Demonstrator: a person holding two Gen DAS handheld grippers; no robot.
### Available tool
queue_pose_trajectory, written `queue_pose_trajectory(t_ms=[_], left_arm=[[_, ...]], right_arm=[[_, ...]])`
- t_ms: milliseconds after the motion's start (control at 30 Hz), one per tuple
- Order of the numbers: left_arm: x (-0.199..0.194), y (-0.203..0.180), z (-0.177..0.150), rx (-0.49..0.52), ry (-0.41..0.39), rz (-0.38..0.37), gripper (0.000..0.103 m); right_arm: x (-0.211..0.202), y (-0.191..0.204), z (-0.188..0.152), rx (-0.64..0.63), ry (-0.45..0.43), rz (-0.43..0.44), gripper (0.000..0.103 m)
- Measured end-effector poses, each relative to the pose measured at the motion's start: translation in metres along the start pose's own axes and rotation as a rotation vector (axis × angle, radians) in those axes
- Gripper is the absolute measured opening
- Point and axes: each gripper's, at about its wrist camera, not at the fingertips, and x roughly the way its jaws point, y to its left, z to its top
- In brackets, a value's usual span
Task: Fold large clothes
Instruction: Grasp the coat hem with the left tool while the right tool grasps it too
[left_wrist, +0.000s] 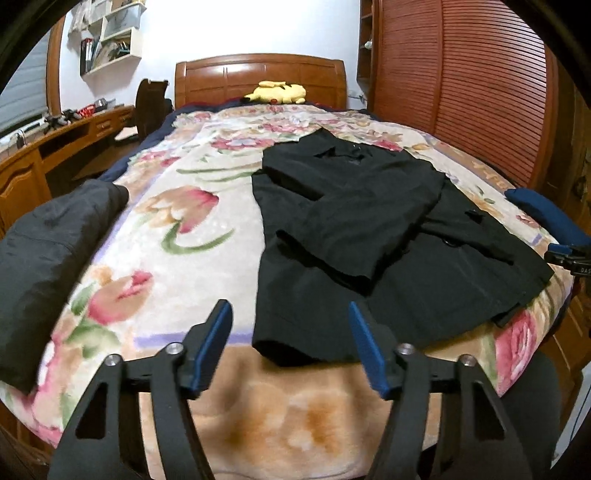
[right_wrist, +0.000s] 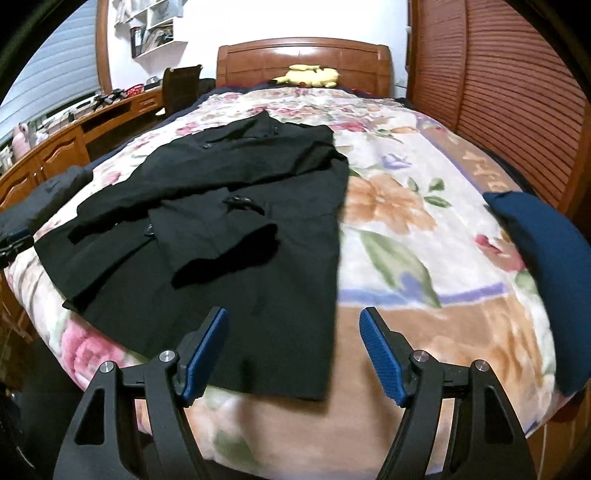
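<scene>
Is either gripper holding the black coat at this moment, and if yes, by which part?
Nothing is held. The left gripper and the right gripper both stand open above the near hem of the black coat, pads apart from the cloth.

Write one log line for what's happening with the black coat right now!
black coat: flat, sleeves folded in | left gripper: open, empty | right gripper: open, empty

Black coat (left_wrist: 354, 221), floral blanket (left_wrist: 177, 229), seemingly.
</scene>
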Motion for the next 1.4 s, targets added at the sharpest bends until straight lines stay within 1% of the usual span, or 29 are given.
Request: queue_pose_trajectory(t_ms=[67, 167, 367, 467, 533, 633, 700, 733, 800, 867, 933, 1000, 1067, 1133, 1233, 1267, 1333, 1367, 1400], left_arm=[[0.004, -0.001, -0.002, 0.014, 0.006, 0.002, 0.061], [0.014, -0.001, -0.005, 0.017, 0.035, 0.019, 0.059], [0.030, 0.005, -0.012, 0.002, 0.082, 0.043, 0.059], [0.032, 0.009, -0.015, -0.014, 0.082, 0.027, 0.058], [0.033, 0.011, -0.015, -0.029, 0.084, 0.013, 0.056], [0.034, 0.010, -0.014, -0.036, 0.090, -0.009, 0.044], [0.036, 0.005, -0.013, -0.027, 0.097, -0.042, 0.021], [0.035, 0.003, -0.013, -0.022, 0.096, -0.038, 0.019], [0.033, -0.001, -0.013, -0.006, 0.090, -0.022, 0.009], [0.027, -0.003, -0.011, -0.001, 0.073, -0.021, 0.007], [0.018, -0.005, -0.009, 0.002, 0.044, -0.020, 0.006], [0.007, -0.007, -0.007, 0.004, 0.009, -0.021, 0.006], [-0.002, -0.010, -0.004, 0.013, -0.021, -0.019, 0.005], [-0.005, -0.012, -0.002, 0.022, -0.037, -0.013, 0.005], [-0.003, -0.011, -0.002, 0.026, -0.034, -0.005, 0.005], [-0.003, -0.011, -0.002, 0.026, -0.035, -0.004, 0.005], [-0.004, -0.011, -0.002, 0.033, -0.047, -0.008, 0.005], [-0.006, -0.012, -0.002, 0.039, -0.053, -0.012, 0.005], [-0.010, -0.013, -0.002, 0.049, -0.068, -0.010, 0.005]], right_arm=[[-0.001, -0.004, -0.002, 0.003, 0.005, 0.008, 0.075], [0.000, -0.007, -0.006, -0.020, 0.014, -0.007, 0.075], [0.017, -0.011, -0.017, -0.006, 0.055, 0.005, 0.075], [0.023, -0.010, -0.021, 0.001, 0.055, 0.010, 0.075], [0.024, -0.009, -0.023, 0.006, 0.049, 0.007, 0.075], [0.025, -0.008, -0.023, 0.000, 0.046, -0.002, 0.075], [0.025, -0.007, -0.023, -0.006, 0.047, -0.007, 0.075], [0.025, -0.005, -0.023, -0.009, 0.047, -0.008, 0.074], [0.026, -0.004, -0.024, -0.013, 0.045, -0.011, 0.073], [0.028, -0.004, -0.024, -0.013, 0.043, -0.007, 0.072], [0.027, -0.004, -0.024, -0.014, 0.043, 0.005, 0.067], [0.025, -0.002, -0.024, -0.023, 0.044, 0.029, 0.054], [0.024, -0.001, -0.023, -0.030, 0.047, 0.033, 0.051], [0.025, 0.000, -0.023, -0.030, 0.059, 0.033, 0.051], [0.025, -0.003, -0.022, -0.029, 0.065, 0.044, 0.050], [0.025, -0.003, -0.022, -0.031, 0.068, 0.048, 0.047], [0.023, -0.003, -0.020, -0.037, 0.069, 0.060, 0.035], [0.020, -0.003, -0.020, -0.038, 0.066, 0.073, 0.025], [0.018, -0.001, -0.019, -0.035, 0.065, 0.071, 0.019]])
